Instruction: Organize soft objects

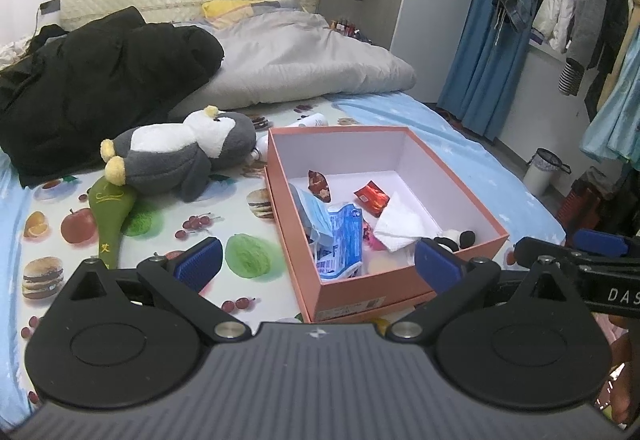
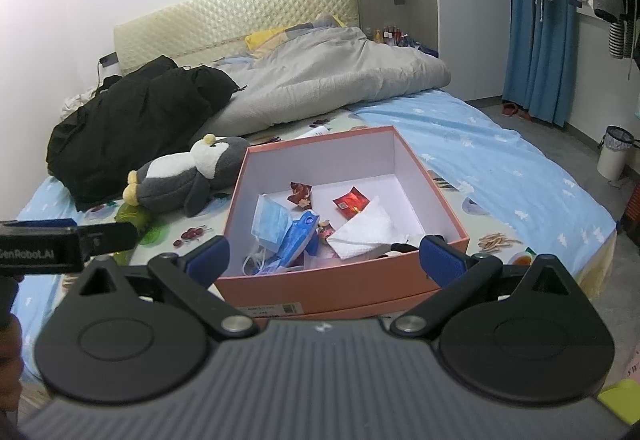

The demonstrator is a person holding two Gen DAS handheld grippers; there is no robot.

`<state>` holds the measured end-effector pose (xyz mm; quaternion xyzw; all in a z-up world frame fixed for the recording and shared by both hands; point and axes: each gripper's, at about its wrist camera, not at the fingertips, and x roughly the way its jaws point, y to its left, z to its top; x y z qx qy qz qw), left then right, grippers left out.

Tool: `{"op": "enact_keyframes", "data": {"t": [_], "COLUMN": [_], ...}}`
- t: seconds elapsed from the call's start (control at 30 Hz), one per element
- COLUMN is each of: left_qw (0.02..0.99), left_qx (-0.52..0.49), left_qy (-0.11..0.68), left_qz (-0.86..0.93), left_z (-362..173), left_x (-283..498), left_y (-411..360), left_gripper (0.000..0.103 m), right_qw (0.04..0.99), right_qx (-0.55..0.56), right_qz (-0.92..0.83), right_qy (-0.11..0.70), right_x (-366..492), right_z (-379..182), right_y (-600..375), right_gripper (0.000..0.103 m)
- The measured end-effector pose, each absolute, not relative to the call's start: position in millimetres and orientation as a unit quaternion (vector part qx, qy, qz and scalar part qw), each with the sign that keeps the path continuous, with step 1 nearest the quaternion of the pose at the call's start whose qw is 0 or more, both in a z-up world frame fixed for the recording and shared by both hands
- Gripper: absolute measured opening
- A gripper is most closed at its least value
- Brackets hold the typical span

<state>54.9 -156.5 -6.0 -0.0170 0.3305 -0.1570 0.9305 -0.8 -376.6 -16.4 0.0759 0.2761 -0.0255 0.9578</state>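
Both grippers are spread wide and holding nothing: the left gripper (image 1: 318, 260) and the right gripper (image 2: 324, 260) hover side by side at the near edge of the bed (image 2: 500, 167), blue-padded fingers (image 1: 199, 260) well apart. Readable text is thin: the right one's body shows "DAS" in the left view, the left one's side reads "GenRobot.AI" in the right view. Just past the fingers sits an open pink box (image 2: 340, 286) resting in its lid, with a barcode label on the near wall, too small to read. Inside are a blue face mask (image 2: 272, 217), a blue-and-white packet (image 1: 340, 240) with print I can't make out, a folded white tissue (image 2: 364, 232), two red snack wrappers (image 2: 351, 204) and a small black-and-white thing in the near right corner. Left of the box, on the fruit-print sheet, a grey-and-white plush penguin (image 1: 180, 155) lies on its back, feet touching a green pouch (image 1: 112, 207) with gold characters. Farther back are a black jacket (image 1: 100, 87) and a grey duvet (image 1: 304, 59).
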Motion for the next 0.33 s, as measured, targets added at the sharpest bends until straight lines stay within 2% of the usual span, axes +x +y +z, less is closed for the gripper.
{"op": "enact_keyframes", "data": {"t": [0.33], "left_qw": [0.93], "left_qx": [-0.012], "left_qy": [0.33], "left_qz": [-0.163], "left_z": [-7.5], "left_x": [57.2], "left_y": [-158.8], "left_gripper": [0.103], "right_qw": [0.958], "right_qx": [0.076], "right_qz": [-0.027], "right_qy": [0.275], "right_x": [1.1], "right_z": [-16.0], "right_y": [-379.2], "right_gripper": [0.103]}}
